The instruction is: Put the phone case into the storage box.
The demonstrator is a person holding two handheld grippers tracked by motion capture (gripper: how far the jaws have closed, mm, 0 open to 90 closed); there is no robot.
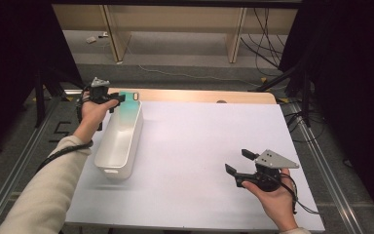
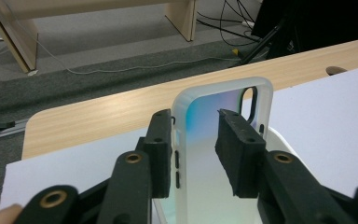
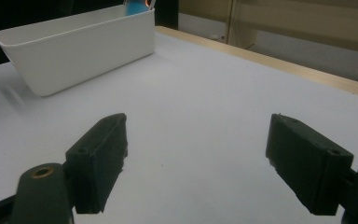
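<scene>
At the far left of the high view we see our left claw (image 1: 118, 99) held at the far end of the white tub (image 1: 108, 158), which stands lengthwise on the left part of the white worktop (image 1: 199, 146). Between its jaws sits a translucent phone case (image 1: 126, 102), tinted teal toward one end, standing on its long axis with its lower part down inside the tub. In the left gripper view the phone case (image 2: 223, 98) rises upright between the two black jaws, its camera cut-out near the top right corner and its side buttons facing the left jaw. The left pad lies right against the case's edge; the right pad overlaps the case's inner face, and we cannot tell whether it presses there, so the hold looks loose rather than clamped. Moving right across the bare white sheet, we come to our right claw (image 1: 237, 161), resting in the hand near the front right of the worktop, well apart from the tub. In the right gripper view its jaws stand wide apart with nothing between them, the tub (image 3: 74, 56) farther off to the upper left.
</scene>
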